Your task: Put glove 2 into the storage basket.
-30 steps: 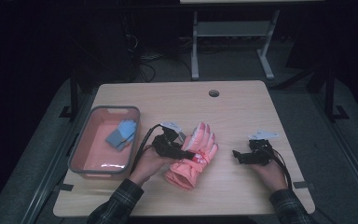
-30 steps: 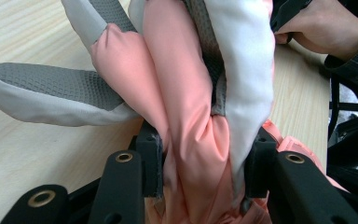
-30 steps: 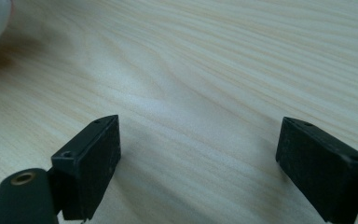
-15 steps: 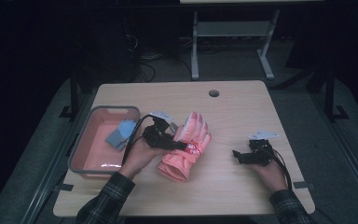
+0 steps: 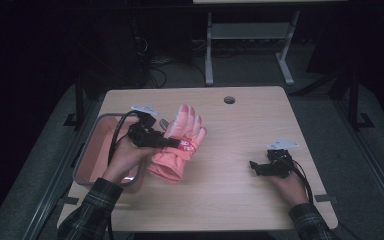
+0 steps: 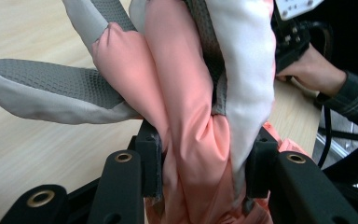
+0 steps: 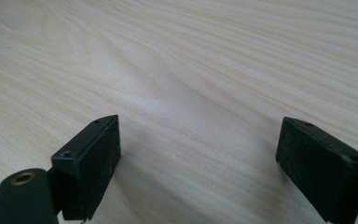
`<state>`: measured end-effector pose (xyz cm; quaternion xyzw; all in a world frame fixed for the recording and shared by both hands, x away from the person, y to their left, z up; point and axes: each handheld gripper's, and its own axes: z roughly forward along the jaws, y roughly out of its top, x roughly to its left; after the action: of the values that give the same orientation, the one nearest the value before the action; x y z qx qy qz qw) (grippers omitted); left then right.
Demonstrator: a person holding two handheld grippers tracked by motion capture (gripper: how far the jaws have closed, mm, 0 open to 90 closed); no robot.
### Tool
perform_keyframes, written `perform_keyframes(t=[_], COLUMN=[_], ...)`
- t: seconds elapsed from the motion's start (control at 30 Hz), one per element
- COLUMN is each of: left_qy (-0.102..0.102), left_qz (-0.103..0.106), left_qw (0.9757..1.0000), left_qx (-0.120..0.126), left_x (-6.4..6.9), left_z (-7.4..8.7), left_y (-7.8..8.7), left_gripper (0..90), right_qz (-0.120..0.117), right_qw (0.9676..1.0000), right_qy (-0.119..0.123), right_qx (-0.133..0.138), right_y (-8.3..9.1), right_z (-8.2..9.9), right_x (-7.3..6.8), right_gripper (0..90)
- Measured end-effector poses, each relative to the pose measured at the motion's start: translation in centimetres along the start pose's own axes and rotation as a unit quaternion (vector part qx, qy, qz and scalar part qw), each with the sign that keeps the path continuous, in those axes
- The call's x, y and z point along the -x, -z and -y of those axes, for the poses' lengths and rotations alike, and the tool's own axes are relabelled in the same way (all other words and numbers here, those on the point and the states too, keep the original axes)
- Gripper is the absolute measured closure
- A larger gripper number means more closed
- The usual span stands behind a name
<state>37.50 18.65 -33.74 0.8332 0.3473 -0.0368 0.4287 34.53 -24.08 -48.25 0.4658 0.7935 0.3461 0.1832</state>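
Observation:
A salmon-pink padded glove [image 5: 186,129] with grey palm patches hangs lifted over the left part of the wooden table [image 5: 245,130], fingers pointing away from me. My left gripper [image 5: 171,143] is shut on its middle. In the left gripper view the two pads [image 6: 151,163] squeeze the bunched pink and white fabric of the glove [image 6: 182,93]. My right gripper [image 5: 257,167] rests low at the table's right front, jaws wide apart. In the right gripper view the right gripper [image 7: 198,158] has bare wood between its fingers.
A grey-rimmed bin [image 5: 91,145] with a pink inside stands at the table's left edge, partly under my left hand. A round cable hole [image 5: 229,100] sits near the far edge. Dark floor, cables and a white stand lie beyond the table.
My left hand has risen and moved left toward the bin, carrying the glove off the table with it. The right hand has stayed put.

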Motion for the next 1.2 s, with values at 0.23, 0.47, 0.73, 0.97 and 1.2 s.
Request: perform_keyframes(t=[0.23, 0.47, 0.73, 0.97, 1.2], left_qy=[0.019, 0.044, 0.064, 0.074, 0.084], left_qz=[-0.021, -0.050, -0.083, -0.106, -0.116], left_qw=[0.9994, 0.9974, 0.9942, 0.9914, 0.9897], left_qx=[0.018, 0.028, 0.026, 0.021, 0.001], left_x=[-1.9, -4.0, -6.0, -7.7, -9.6], left_z=[0.5, 1.6, 3.2, 4.3, 5.3], left_y=[3.8, 7.6, 10.2, 11.5, 10.4], left_gripper=[58.2, 58.0, 58.0, 57.8, 57.5], right_qz=[0.000, 0.001, 0.003, 0.004, 0.005], right_qw=[1.0000, 1.0000, 1.0000, 1.0000, 1.0000], right_qy=[0.000, -0.001, -0.002, 0.000, 0.000], right_qx=[0.000, 0.000, 0.001, 0.002, 0.002], right_y=[0.0, 0.0, 0.0, 0.0, 0.0], right_z=[0.0, 0.0, 0.0, 0.0, 0.0], right_x=[0.0, 0.0, 0.1, 0.1, 0.1], right_gripper=[13.2, 13.3, 13.2, 13.2, 13.3])
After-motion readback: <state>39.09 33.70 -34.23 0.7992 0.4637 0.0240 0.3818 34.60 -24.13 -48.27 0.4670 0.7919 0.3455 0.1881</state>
